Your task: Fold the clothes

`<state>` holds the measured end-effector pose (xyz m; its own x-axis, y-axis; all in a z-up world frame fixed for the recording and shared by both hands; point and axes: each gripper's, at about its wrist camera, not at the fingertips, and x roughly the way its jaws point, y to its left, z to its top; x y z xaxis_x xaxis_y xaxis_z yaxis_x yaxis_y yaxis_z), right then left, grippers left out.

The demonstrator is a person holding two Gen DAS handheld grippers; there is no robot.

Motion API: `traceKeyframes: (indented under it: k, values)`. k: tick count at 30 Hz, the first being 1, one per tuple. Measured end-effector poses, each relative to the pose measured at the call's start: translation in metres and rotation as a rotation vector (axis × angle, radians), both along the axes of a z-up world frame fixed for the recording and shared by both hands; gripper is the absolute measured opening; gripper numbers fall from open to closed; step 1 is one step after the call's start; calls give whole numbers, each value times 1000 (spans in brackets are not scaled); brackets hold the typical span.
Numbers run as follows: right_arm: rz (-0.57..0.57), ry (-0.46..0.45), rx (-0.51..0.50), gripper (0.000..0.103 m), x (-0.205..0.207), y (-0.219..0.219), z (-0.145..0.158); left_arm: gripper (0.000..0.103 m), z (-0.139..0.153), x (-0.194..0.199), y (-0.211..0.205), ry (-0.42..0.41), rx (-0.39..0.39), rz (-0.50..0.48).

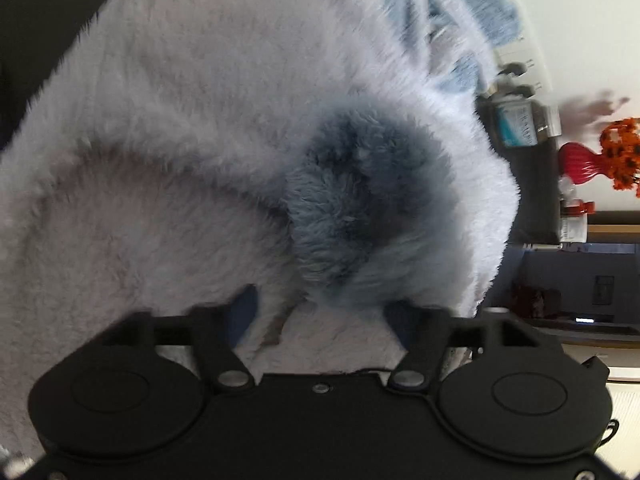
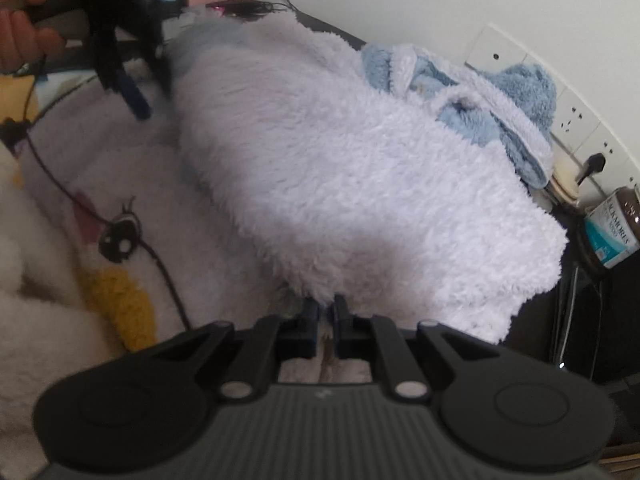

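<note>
Fleece garment [image 2: 360, 184], pale lilac with a blue collar [image 2: 496, 100], lay folded across the middle of the right wrist view, on a white fluffy cover [image 2: 120, 168]. Low in that frame the right gripper [image 2: 326, 322] was pinched shut on the garment's near edge. At the upper left, a hand [image 2: 20, 28] held the left gripper [image 2: 140, 80], jaws spread, nothing clamped. A labelled jar [image 2: 612, 232] stood at the right edge. In the left wrist view, fleece filled the frame, a red vase [image 1: 580, 162] to the right.

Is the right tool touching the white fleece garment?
Touching. The right wrist view shows the right tool shut on the near edge of the white fleece garment.
</note>
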<state>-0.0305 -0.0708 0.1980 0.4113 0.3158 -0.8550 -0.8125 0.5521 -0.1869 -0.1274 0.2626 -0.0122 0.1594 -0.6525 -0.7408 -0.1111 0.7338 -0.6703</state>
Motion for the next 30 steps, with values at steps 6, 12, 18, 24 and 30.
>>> traceKeyframes:
  k: [6, 12, 18, 24, 30]
  values:
    - [6, 45, 136, 9, 5, -11, 30, 83, 36, 13, 21, -126, -150, 93]
    - [-162, -45, 388, 28, 26, 3, 38, 87, 33, 38, 12, -126, -218, 179]
    - [-156, 2, 384, 27, 29, 45, 5, 80, -6, 65, -24, 26, -159, 176]
    - [-151, 30, 350, 27, 21, 46, -15, 19, -11, 55, 3, -208, -393, 378]
    - [-213, 53, 381, 26, 35, 34, -17, 62, -37, 51, 11, -79, -219, 398]
